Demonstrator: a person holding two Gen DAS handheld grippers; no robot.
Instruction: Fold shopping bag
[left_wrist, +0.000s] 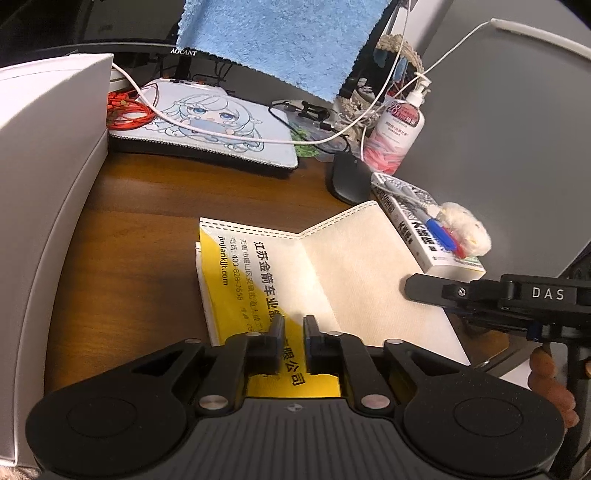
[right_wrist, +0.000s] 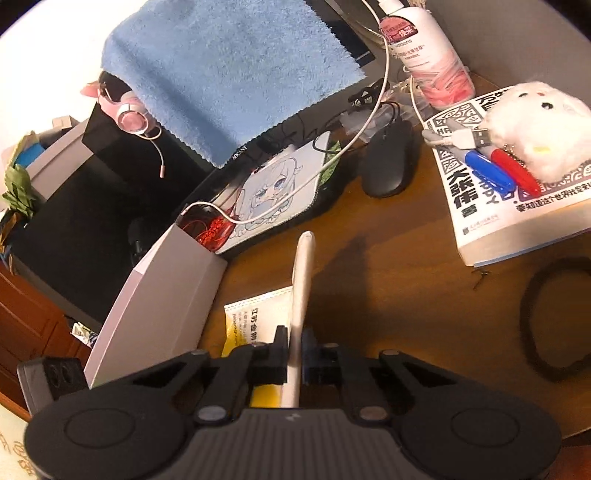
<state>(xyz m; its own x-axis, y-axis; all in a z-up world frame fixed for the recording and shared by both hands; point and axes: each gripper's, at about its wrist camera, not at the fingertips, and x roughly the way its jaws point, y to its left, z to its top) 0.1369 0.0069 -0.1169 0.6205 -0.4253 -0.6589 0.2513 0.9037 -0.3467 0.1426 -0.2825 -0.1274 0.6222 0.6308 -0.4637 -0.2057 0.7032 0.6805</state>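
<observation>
Cream non-woven fabric: the shopping bag (left_wrist: 280, 273) lies on the brown wooden desk (left_wrist: 147, 236) as a partly folded packet, its yellow printed panel flat on the left and a plain cream flap (left_wrist: 365, 266) raised on the right along a central crease; the flap's stitched top edge shows as a dashed line; right gripper (right_wrist: 294, 345) closed on the flap's outer edge, the fabric seen edge-on between its fingers in the right wrist view; left gripper (left_wrist: 294, 325) poised over the near end of the yellow panel, jaws narrowly parted with nothing visibly between them, and whether the tips press the fabric cannot be told; the step in hand appears to be turning the flap over the crease onto the printed panel; to do it well, judged from this layout, the left tips should pin the panel close to the crease so the packet does not slide, while the right carries the edge across in a low arc, keeping stitched edges aligned; the thin fabric will likely spring back unless the fold is pressed; book (left_wrist: 436, 236) with markers and mouse (left_wrist: 349, 177) stand just beside the flap, a snagging risk
</observation>
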